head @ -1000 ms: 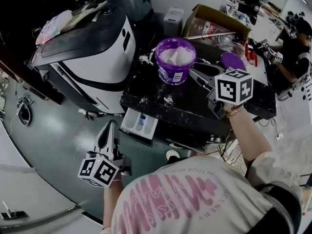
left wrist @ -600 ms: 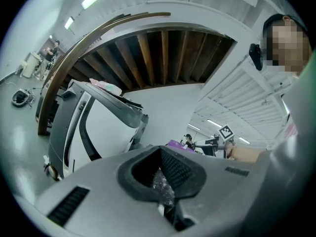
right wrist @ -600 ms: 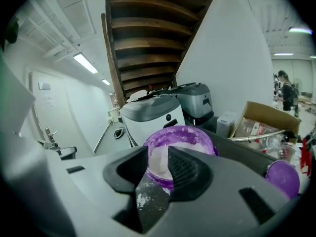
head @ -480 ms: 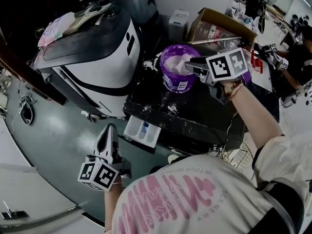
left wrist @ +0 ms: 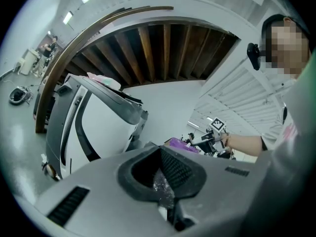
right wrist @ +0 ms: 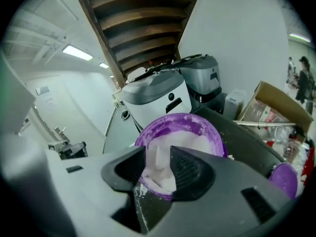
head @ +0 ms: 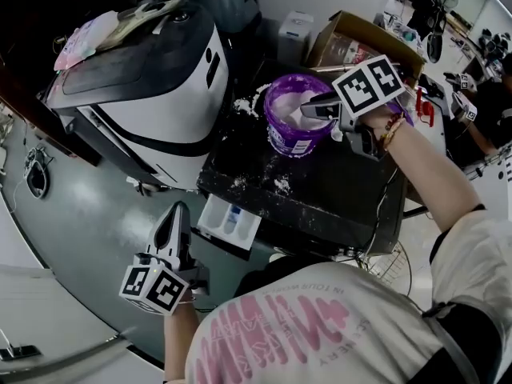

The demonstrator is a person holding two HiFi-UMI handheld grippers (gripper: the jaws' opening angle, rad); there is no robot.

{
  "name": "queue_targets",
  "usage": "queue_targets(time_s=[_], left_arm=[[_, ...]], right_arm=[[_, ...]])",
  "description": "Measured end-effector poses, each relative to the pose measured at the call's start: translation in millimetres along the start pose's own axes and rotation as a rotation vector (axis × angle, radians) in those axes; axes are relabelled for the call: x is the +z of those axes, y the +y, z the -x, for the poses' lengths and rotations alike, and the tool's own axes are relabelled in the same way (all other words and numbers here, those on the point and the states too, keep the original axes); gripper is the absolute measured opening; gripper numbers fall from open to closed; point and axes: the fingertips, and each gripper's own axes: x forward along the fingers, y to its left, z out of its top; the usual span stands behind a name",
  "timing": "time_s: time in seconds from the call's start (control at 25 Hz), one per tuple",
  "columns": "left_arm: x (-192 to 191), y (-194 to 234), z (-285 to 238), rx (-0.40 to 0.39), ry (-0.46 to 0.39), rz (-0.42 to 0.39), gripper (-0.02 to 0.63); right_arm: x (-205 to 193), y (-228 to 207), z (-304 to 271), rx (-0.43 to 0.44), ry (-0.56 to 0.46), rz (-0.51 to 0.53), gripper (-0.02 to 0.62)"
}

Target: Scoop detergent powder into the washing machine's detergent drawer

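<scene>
Powder (head: 288, 94), likely loose, fills the tub (head: 292, 138) at one o'clock from the drawer (head: 230, 218); right gripper (head: 308, 109), jaws apart, hangs over a white handle (right wrist: 158, 158), probably the stiff hold-point; left gripper (head: 178, 214) clenched.

The washing machine (head: 152, 94) has a glossy white plastic shell and a smooth dark grey lid. Its detergent drawer (head: 230, 218) is smooth white plastic. The tub (head: 292, 138) is purple plastic, its inner wall dusted white, with what looks like a paper label on its side. The detergent powder (head: 298, 102) inside is matt, white and lumpy. The counter (head: 336, 190) is black and matt, speckled with spilled powder. At the far right, the box (head: 360, 34) is plain brown cardboard. The floor (head: 80, 206) is smooth grey-green with a soft sheen. The right tool (right wrist: 158, 166) and left tool (left wrist: 165, 181) are matt grey plastic with ribbed black pads (right wrist: 190, 169), lightly powdered. The T-shirt (head: 320, 318) is pale cloth.
</scene>
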Motion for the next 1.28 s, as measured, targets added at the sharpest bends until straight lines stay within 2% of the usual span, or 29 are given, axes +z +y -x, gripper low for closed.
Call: queue_targets(time_s=[0.12,0.28,0.52,0.64,1.0,1.16,1.28], left_arm=[[2,0,0,0.013,-0.011,-0.011,0.002],[-1,-3,5,0.022,-0.014,-0.009,0.002],[2,1,14,0.043,-0.025,0.009,0.002],[4,3,17,0.05,-0.034,0.008,0.002],[5,6,18,0.052,-0.052,0.034,0.002],[4,3,16,0.046,-0.05,0.038,0.002],[3,2,15,0.048,-0.051,0.039,0.002]], right_arm=[[-3,0,-7,-0.011,0.066,0.035,0.158],[-8,0,-15,-0.001,0.111,0.019,0.144],[-4,-2,-20,-0.013,0.096,0.005,0.101],[-4,-4,-21,-0.043,0.091,0.025,0.034],[2,-10,-12,-0.07,0.061,0.004,0.009],[15,-21,-2,-0.137,0.041,0.073,0.008],[21,-36,1,-0.23,0.054,0.184,0.006]])
